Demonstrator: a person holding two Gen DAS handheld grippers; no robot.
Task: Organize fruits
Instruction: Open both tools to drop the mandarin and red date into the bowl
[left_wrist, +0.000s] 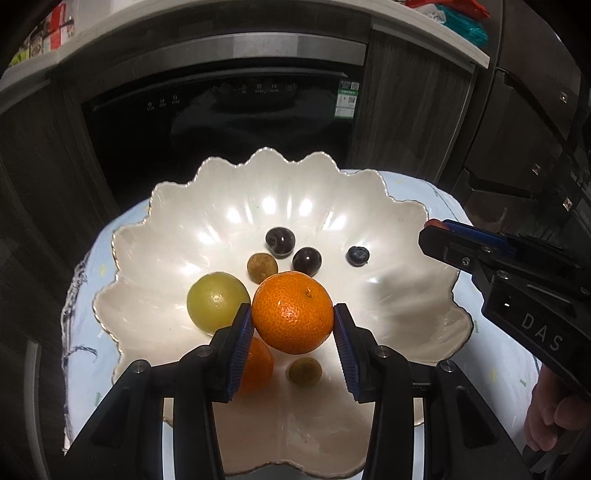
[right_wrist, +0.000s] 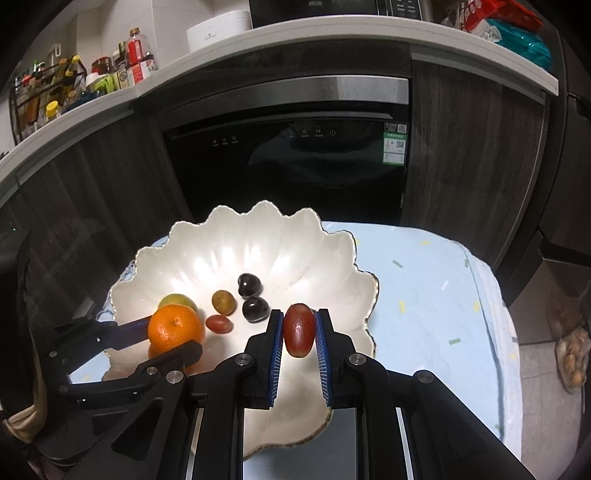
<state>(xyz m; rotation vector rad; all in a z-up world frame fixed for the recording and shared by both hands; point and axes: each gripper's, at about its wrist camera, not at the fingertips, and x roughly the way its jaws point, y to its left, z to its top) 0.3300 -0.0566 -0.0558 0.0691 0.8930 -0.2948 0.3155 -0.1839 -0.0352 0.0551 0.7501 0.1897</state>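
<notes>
A white scalloped bowl (left_wrist: 177, 229) sits on a light blue cloth. My left gripper (left_wrist: 293, 317) is shut on an orange mandarin (left_wrist: 291, 312) and holds it over the bowl; it also shows in the right wrist view (right_wrist: 176, 328). My right gripper (right_wrist: 299, 330) is shut on a red oblong grape (right_wrist: 299, 335) above the bowl's right rim (right_wrist: 369, 291). In the bowl lie a green citrus (left_wrist: 216, 304), a second mandarin (left_wrist: 256, 363), two dark cherries (left_wrist: 280, 240), a blueberry (left_wrist: 358, 255), two small brown fruits (left_wrist: 262, 267) and a small red fruit (right_wrist: 218, 324).
The cloth-covered table (right_wrist: 436, 295) extends right of the bowl. A black built-in appliance (right_wrist: 295, 166) and dark cabinets stand behind. A counter above holds bottles (right_wrist: 74, 77) and packets. A bag of small fruit (right_wrist: 572, 354) lies on the floor at right.
</notes>
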